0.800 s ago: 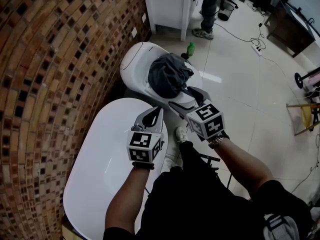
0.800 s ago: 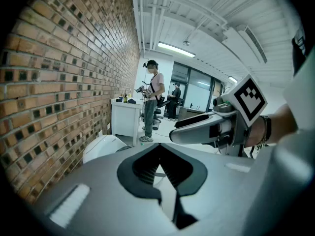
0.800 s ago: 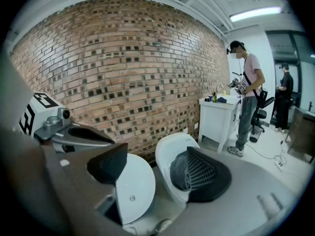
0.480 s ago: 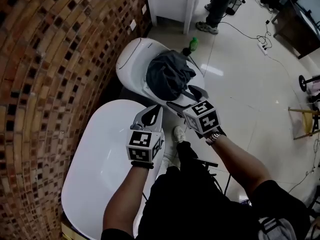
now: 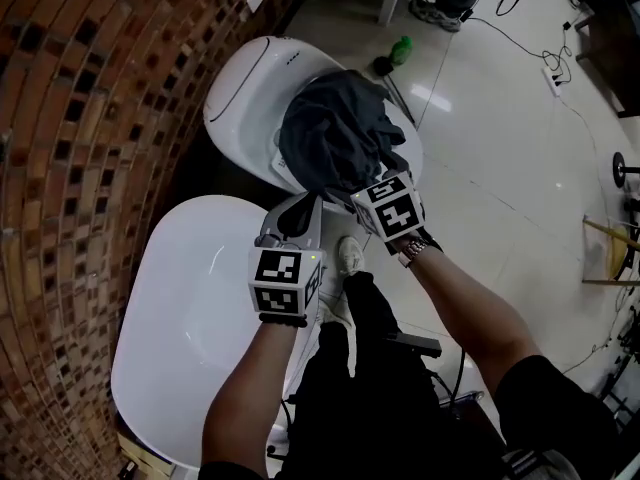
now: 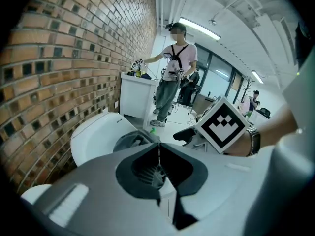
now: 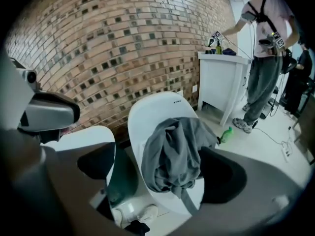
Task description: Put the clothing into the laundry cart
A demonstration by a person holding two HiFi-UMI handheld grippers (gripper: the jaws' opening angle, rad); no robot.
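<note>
Grey clothing (image 5: 335,138) heaped on white chair (image 5: 238,93); no laundry cart in view. Right hand-held gripper (image 5: 346,186) spread wide, empty, aimed at heap, likely lining up grab. Left hand-held gripper (image 6: 158,156) closed on nothing, held just beside, likely spare.

The clothing (image 5: 335,138) is showing dark grey; the chair (image 5: 240,88) and table (image 5: 190,318) are gleaming white; the wall (image 5: 80,118) is showing red-brown brick with dark squares; the bottle (image 5: 401,49) is showing green.
</note>
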